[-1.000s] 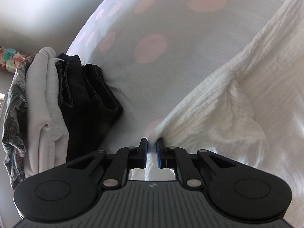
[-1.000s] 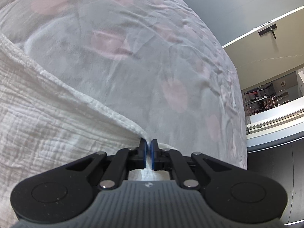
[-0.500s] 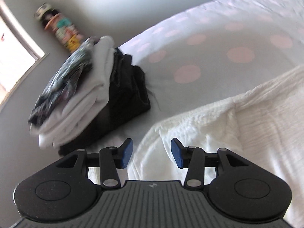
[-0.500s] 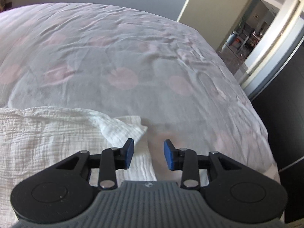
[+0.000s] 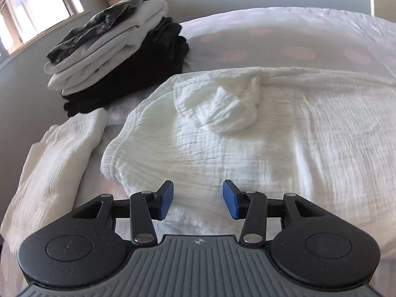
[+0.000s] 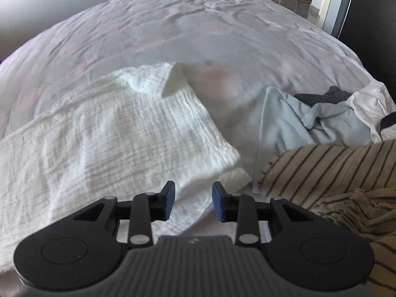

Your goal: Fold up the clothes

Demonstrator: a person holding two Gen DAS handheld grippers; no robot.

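On the far left we now see a window (image 5: 37, 7), which was out of view a second ago, and in front of it the stack of folded clothes (image 5: 116, 57): a dark patterned piece on top, white ones under it, black at the bottom. A second ago that stack stood on end at the left edge of the left wrist view; now it sits level on the bedspread (image 5: 297, 39), far left. Near left lies a cream crinkled cloth (image 5: 57, 158), just beside the white muslin garment (image 5: 247, 143).

That garment lies spread flat across the bed in front of us, a small sleeve (image 5: 230, 113) folded onto it near its far edge. A second ago our left gripper (image 5: 196, 201) pinched its edge; its jaws have just been opening and now stand apart above the cloth, nothing pressed between the blue pads (image 5: 165, 199).

Further right, our right gripper (image 6: 193, 201) tells the same story: it was clamped on the hem a second ago, its jaws have just been opening, and now they stand apart over the garment's near right corner (image 6: 210, 163) without pinching it. The far corner (image 6: 173, 81) is turned up.

On the right, new to the view, lie a pale blue garment (image 6: 297, 123), a dark grey piece (image 6: 321, 97), a white one (image 6: 368, 106) and, nearest, a striped beige cloth (image 6: 334, 168), all unfolded.
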